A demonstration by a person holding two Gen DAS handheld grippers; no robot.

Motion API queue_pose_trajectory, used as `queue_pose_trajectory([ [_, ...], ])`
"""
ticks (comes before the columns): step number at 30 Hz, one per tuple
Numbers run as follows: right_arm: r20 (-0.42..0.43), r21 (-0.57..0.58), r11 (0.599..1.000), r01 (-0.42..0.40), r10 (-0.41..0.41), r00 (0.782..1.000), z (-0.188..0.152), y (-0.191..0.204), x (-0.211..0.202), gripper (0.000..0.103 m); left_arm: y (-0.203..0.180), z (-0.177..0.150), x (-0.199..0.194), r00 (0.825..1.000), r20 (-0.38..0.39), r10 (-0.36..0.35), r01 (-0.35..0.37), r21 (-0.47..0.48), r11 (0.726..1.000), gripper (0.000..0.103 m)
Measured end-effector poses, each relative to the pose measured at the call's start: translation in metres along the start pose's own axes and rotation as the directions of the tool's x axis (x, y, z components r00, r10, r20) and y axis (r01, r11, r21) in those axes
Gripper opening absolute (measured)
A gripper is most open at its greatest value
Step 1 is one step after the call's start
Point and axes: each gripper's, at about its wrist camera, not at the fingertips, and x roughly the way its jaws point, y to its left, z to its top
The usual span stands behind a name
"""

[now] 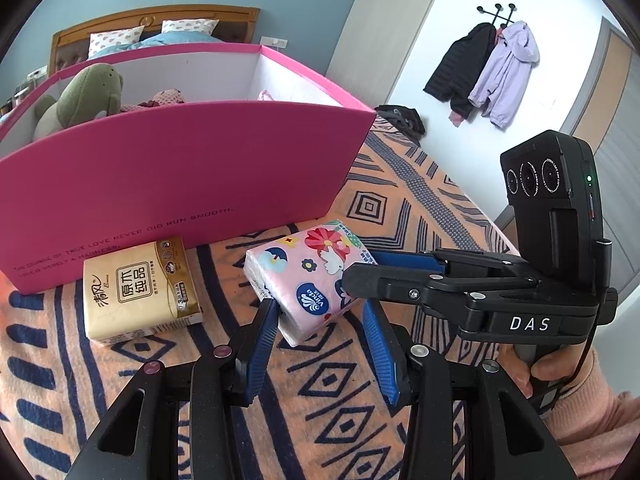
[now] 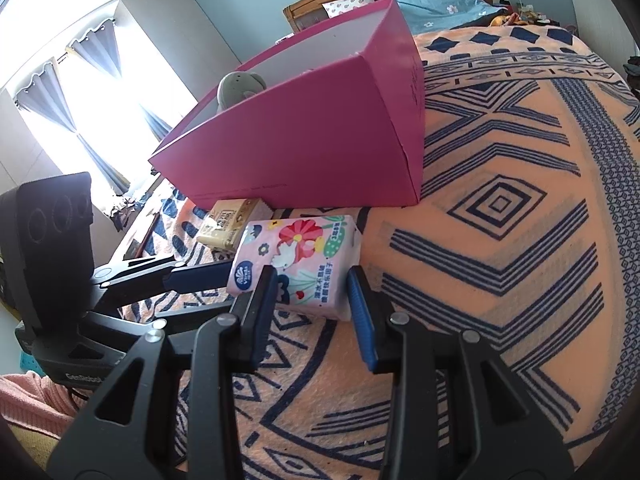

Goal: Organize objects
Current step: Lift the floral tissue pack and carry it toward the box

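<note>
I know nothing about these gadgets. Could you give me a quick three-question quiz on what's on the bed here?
1. True or false: the pink box is empty.
2. What sits between the right gripper's fingers? A) a cup B) the floral tissue pack C) a shoe
3. How many tissue packs are outside the box?

Key: 1. False: a green plush is inside. 2. B. 3. Two: the floral one and a tan pack.
</note>
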Motion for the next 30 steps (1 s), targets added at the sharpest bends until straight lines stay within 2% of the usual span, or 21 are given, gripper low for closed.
queue_pose_trajectory([
  [30, 0.094, -0.1, 0.995, 0.01, 0.0, 0.996, 0.017, 0.033, -0.031, 0.039, -0.01, 0.022, -0.039, 0.993, 0.116, 0.015, -0.021, 0.044, 0.999, 0.045],
])
